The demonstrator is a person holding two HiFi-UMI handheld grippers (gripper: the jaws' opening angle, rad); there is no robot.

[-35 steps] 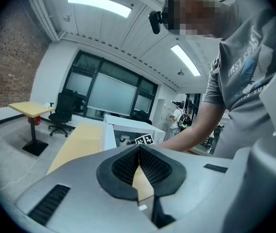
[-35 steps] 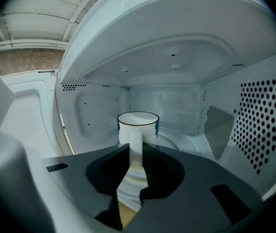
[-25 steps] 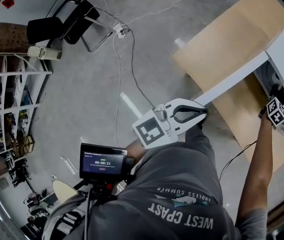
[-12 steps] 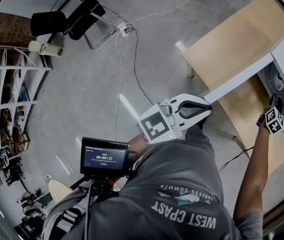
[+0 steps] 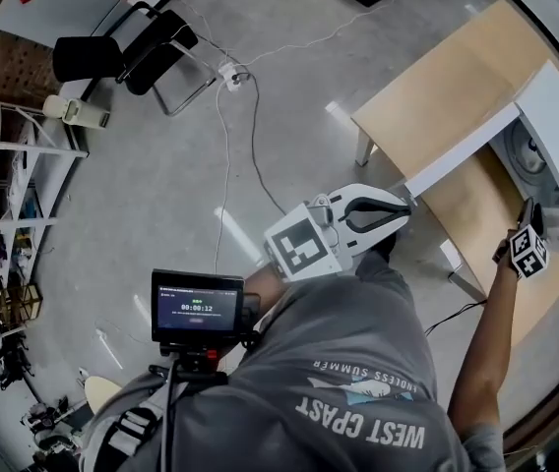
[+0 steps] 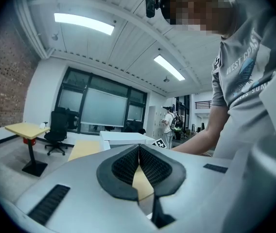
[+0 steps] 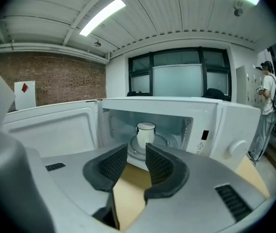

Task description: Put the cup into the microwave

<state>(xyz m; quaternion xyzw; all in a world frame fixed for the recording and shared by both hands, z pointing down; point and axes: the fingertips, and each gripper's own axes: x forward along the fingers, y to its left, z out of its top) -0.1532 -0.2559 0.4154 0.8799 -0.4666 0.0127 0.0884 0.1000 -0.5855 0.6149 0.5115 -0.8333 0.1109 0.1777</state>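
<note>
Right gripper [image 7: 136, 152] hangs in front of the open microwave [image 7: 225, 125], its jaws standing well apart with nothing between them. My left gripper [image 6: 139, 152] sits off to the side, pads meeting at the tips, also empty. From the biggest thing down: the wooden table [image 5: 447, 87] carries the microwave, whose door [image 7: 55, 130] is swung wide to the left. On the turntable [image 7: 163, 142] inside stands the white cup [image 7: 146, 132], upright and near the middle. I judge the placing done. The next move, as I read it, is to back clear of the opening, then push the door shut gently enough not to jar the cup.
</note>
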